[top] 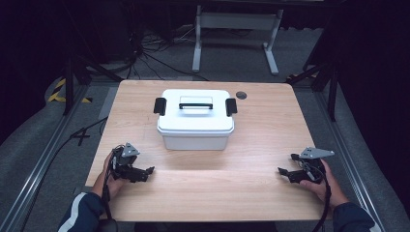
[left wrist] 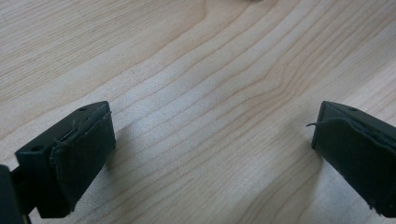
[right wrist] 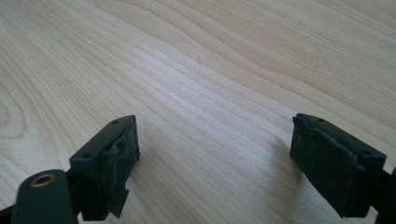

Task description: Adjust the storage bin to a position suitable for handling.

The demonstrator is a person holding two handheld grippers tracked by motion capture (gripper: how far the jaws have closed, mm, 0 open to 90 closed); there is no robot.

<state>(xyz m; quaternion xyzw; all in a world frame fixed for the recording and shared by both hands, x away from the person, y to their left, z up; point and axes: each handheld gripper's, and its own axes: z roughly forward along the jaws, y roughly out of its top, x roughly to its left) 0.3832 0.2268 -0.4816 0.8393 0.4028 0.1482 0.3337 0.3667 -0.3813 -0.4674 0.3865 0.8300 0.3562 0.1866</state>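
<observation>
the left gripper (top: 145, 172) and the right gripper (top: 286, 174) rest low at the near corners of the table (top: 241, 193), jaws wide apart and holding nothing, maybe waiting to start. the white box (top: 195, 119) sits well apart from both, at the middle back, its lid on, with a black handle (top: 195, 103) and two black clips.

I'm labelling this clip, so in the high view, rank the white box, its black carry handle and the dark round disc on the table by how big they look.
1. white box, clearly largest.
2. carry handle, a thin bar on the lid.
3. round disc, smallest; it sits farther from the camera, so its true size is less sure.
</observation>
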